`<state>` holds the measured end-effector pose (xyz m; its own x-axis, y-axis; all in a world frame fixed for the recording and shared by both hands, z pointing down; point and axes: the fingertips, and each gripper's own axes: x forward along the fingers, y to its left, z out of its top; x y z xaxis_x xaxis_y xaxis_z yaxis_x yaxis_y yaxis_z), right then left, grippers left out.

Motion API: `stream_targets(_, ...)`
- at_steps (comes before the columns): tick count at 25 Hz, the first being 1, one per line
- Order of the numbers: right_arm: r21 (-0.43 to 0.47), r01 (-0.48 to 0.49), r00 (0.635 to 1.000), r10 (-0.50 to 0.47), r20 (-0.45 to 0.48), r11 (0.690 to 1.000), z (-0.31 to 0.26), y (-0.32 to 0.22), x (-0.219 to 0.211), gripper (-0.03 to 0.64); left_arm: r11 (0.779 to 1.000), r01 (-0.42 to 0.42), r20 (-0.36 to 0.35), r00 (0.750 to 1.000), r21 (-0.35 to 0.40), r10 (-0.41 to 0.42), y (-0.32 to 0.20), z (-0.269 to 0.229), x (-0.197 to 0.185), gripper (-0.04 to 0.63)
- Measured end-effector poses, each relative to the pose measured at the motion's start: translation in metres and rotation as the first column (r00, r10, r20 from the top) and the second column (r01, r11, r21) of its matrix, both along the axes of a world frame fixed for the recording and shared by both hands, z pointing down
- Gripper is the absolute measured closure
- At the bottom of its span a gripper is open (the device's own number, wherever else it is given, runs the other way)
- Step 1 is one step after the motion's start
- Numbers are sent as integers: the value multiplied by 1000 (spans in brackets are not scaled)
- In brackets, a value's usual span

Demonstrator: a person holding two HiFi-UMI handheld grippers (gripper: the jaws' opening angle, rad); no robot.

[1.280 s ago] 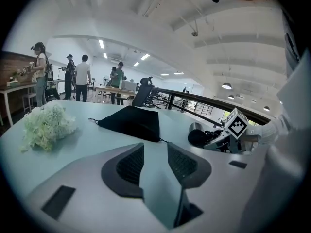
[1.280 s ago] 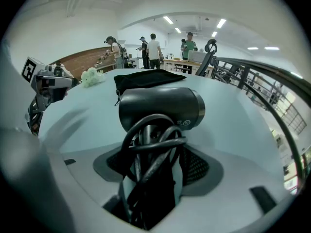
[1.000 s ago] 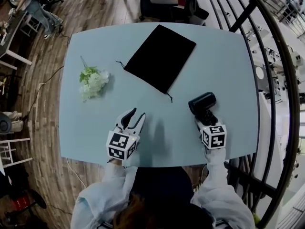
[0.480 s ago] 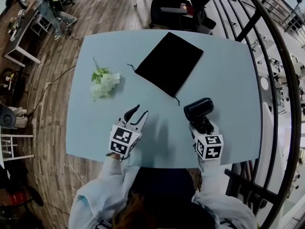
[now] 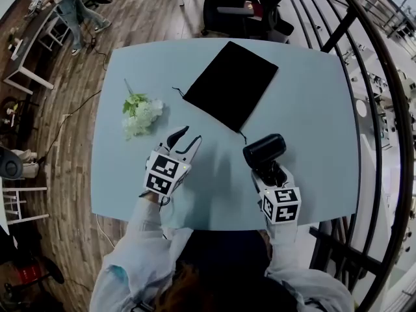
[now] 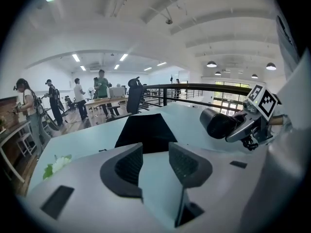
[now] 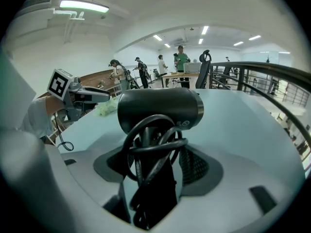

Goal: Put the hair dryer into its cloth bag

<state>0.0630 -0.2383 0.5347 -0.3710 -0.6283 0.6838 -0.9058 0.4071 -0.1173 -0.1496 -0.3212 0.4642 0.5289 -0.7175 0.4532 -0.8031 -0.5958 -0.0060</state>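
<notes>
A black hair dryer with its cord wound round the handle is held off the table by my right gripper, shut on that handle. In the right gripper view the barrel lies crosswise above the jaws of the right gripper. The flat black cloth bag lies at the far middle of the table, its drawstring end toward me. My left gripper hovers left of the dryer, its jaws opening with nothing between them. In the left gripper view, the left gripper faces the bag, with the dryer at right.
A bunch of white flowers lies on the left of the pale blue table. A black office chair stands behind the far edge. A dark railing curves along the right. People stand in the background.
The right gripper has carried the hair dryer up and left, closer to the bag's near corner. The left gripper moved away from the near edge toward the bag and rolled slightly.
</notes>
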Motion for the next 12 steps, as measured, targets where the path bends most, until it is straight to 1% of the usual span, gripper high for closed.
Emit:
stream_targets(3, -17, 0, 1000, 0, 16, 1000, 2, 0, -4, 313, 999, -37, 47, 998, 5, 37, -19, 5, 1, 414)
stream_targets(8, -69, -40, 995, 46, 90, 997, 8, 2, -7, 313, 996, -91, 97, 991, -25, 93, -47, 23, 3, 386)
stream_targets(12, -83, -42, 995, 49, 86, 996, 9, 0, -6, 313, 990, -129, 122, 983, -50, 135, -71, 35, 6, 382)
